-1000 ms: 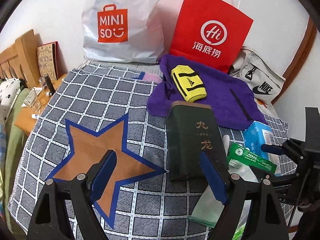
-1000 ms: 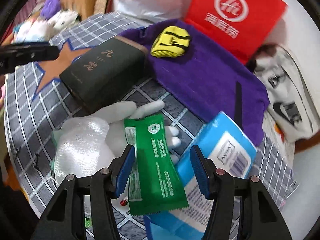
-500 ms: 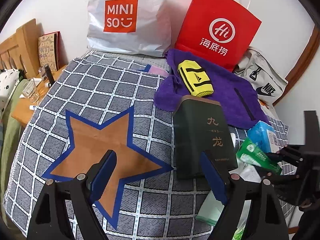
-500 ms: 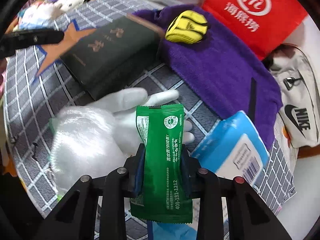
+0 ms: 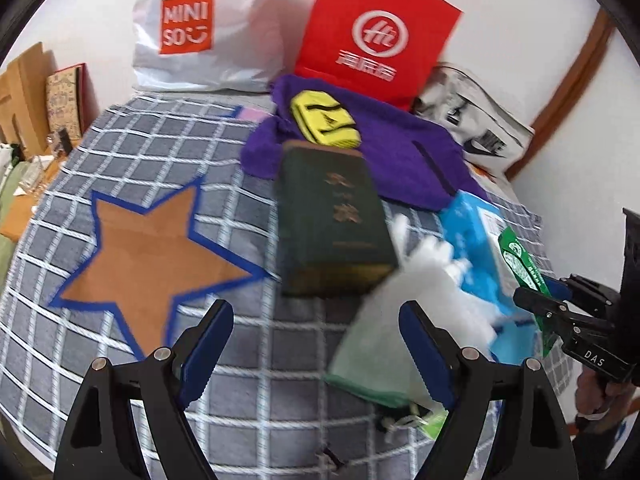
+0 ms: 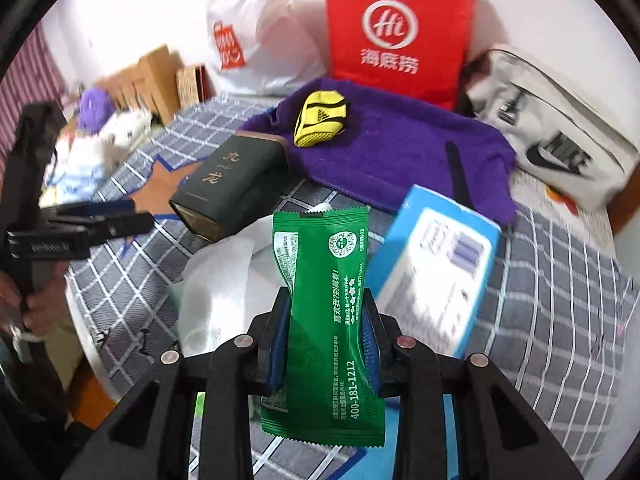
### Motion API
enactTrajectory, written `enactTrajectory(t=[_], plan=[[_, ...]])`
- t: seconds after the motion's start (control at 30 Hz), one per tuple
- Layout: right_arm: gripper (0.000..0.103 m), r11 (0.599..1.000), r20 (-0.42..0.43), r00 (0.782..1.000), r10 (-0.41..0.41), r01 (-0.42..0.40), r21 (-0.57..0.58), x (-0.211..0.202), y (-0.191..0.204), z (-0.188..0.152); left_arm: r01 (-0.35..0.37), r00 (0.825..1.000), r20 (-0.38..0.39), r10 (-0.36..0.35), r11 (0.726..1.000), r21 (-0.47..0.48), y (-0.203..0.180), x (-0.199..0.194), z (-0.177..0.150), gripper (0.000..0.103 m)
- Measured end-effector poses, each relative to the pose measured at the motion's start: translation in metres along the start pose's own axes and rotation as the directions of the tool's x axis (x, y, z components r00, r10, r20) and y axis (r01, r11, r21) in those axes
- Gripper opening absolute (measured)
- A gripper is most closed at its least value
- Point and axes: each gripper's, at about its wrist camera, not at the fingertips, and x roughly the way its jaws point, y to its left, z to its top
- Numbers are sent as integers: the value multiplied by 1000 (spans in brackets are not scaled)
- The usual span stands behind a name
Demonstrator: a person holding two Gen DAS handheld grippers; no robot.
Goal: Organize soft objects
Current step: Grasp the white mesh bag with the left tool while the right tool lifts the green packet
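My right gripper (image 6: 326,312) is shut on a green wet-wipe packet (image 6: 324,300) and holds it lifted above the checked cloth; packet and gripper also show at the right of the left wrist view (image 5: 524,268). My left gripper (image 5: 316,344) is open and empty, low over the cloth. In front of it lie white gloves (image 5: 424,280) on a pale green bag. A blue tissue pack (image 6: 436,256), a purple towel (image 6: 396,144) and a yellow pouch (image 6: 320,118) lie behind.
A dark green box (image 5: 332,220) lies mid-cloth beside a brown star patch (image 5: 148,248). A white MINISO bag (image 5: 196,28), a red paper bag (image 5: 372,32) and a white Nike bag (image 6: 560,148) stand along the back wall. Wooden furniture (image 5: 24,92) sits left.
My right gripper closed on the green packet and lifted it off the gloves. My left gripper drifted slightly, staying open.
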Motion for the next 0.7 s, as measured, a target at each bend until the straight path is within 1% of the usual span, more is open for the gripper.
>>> enactTrajectory(t=[0.07, 0.13, 0.23, 0.37, 0.43, 0.5, 0.53, 0.63, 0.67, 0.7], plan=[[32, 998, 29, 999, 14, -15, 57, -9, -7, -14, 31, 999, -15, -31, 1000, 3, -10, 2, -7, 84], [32, 996, 54, 998, 26, -30, 82, -14, -11, -25, 56, 998, -30, -55, 998, 11, -20, 5, -14, 84], [32, 992, 62, 997, 43, -50, 119, -19, -17, -47, 90, 995, -56, -87, 994, 55, -38, 11, -23, 84], [32, 991, 64, 997, 38, -45, 123, -29, -23, -77, 71, 995, -75, -61, 987, 142, -65, 21, -33, 84], [32, 990, 57, 997, 44, -51, 135, -28, -25, -89, 84, 993, -99, -68, 982, 171, -77, 29, -39, 84], [32, 988, 47, 998, 41, -47, 145, -22, -28, -101, 91, 990, -121, -69, 978, 190, -84, 37, -42, 84], [32, 988, 38, 999, 24, -30, 151, -17, -30, -105, 79, 990, -131, -53, 977, 197, -88, 42, -44, 84], [32, 985, 21, 1000, -8, 5, 171, -4, -35, -112, 65, 991, -130, -39, 978, 197, -90, 49, -47, 84], [32, 984, 17, 1000, -15, 12, 176, -1, -36, -113, 65, 991, -124, -41, 978, 196, -90, 49, -47, 80], [32, 983, 13, 1000, -16, 13, 181, 2, -38, -115, 65, 993, -113, -44, 978, 197, -90, 48, -47, 67]])
